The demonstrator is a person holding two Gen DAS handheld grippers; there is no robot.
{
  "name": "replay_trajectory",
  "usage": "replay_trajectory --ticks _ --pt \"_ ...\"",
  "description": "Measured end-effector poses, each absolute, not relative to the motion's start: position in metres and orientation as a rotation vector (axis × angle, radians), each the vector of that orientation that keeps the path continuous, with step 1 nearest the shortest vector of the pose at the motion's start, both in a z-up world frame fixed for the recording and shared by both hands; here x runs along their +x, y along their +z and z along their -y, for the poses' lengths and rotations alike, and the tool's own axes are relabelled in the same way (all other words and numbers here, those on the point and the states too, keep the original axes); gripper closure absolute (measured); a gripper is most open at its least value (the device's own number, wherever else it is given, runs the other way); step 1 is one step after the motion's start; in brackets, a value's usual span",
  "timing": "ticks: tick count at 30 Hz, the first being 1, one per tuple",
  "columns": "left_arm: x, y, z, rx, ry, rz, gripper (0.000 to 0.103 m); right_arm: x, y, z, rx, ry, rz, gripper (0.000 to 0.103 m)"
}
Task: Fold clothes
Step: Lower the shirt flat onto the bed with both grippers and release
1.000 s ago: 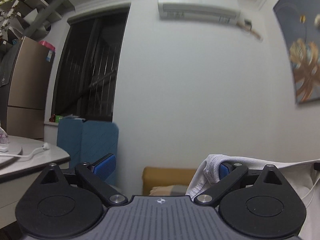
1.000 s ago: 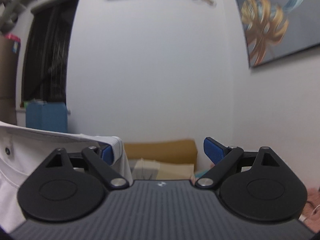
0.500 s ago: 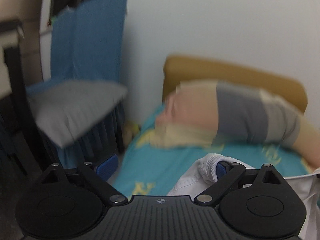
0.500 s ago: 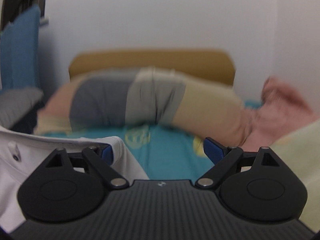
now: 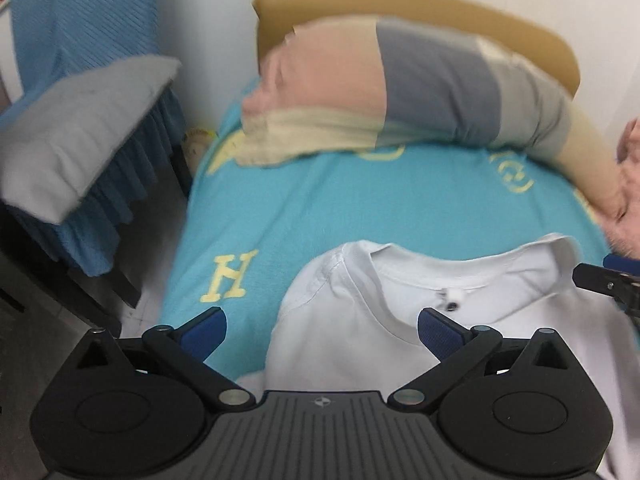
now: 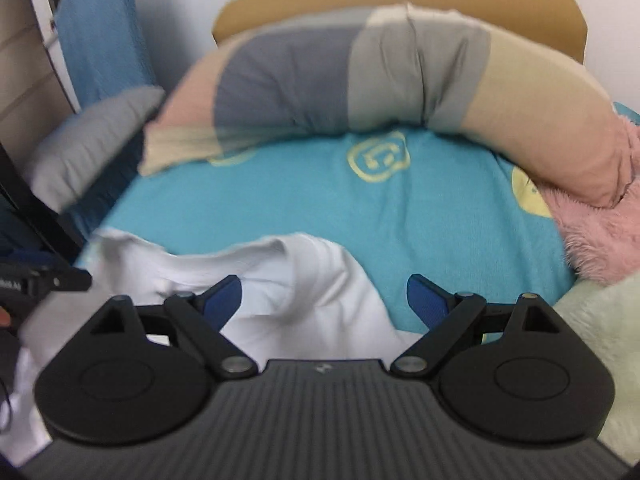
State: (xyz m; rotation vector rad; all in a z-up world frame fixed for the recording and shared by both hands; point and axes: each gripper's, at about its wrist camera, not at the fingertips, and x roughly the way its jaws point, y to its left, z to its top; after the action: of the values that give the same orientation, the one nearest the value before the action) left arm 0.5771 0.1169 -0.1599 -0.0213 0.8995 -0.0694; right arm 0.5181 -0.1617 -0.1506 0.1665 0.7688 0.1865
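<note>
shirt: white t-shirt (image 5: 360, 312) lies collar-up on the teal bed (image 5: 320, 208)
jaws: left gripper (image 5: 320, 326) and right gripper (image 6: 324, 300) both wide, holding nothing
handling: light, limp, likely to bunch; pinch at the shoulder seams

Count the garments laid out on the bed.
1: a white tee, collar toward the pillow, lying on the blue sheet under both open tools. Pink and pale green fabric at the right may be blankets, not clothes.
</note>
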Motion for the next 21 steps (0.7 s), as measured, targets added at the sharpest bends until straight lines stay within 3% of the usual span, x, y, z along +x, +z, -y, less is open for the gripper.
replay_trajectory --ticks 10,14,21 --pt "0.381 -0.094 -0.137 -0.204 -0.043 -0.689 0.000 0.354 -0.086 0.168 0.278 0.166 -0.627 0.012" --pt "0.291 -0.079 -0.143 -0.290 -0.034 -0.706 0.001 0.260 -0.063 0.165 0.315 0.168 -0.568 0.012" --pt "0.204 -0.075 -0.176 -0.538 0.002 -0.735 0.002 0.121 -0.042 0.165 0.336 0.162 -0.516 0.012"
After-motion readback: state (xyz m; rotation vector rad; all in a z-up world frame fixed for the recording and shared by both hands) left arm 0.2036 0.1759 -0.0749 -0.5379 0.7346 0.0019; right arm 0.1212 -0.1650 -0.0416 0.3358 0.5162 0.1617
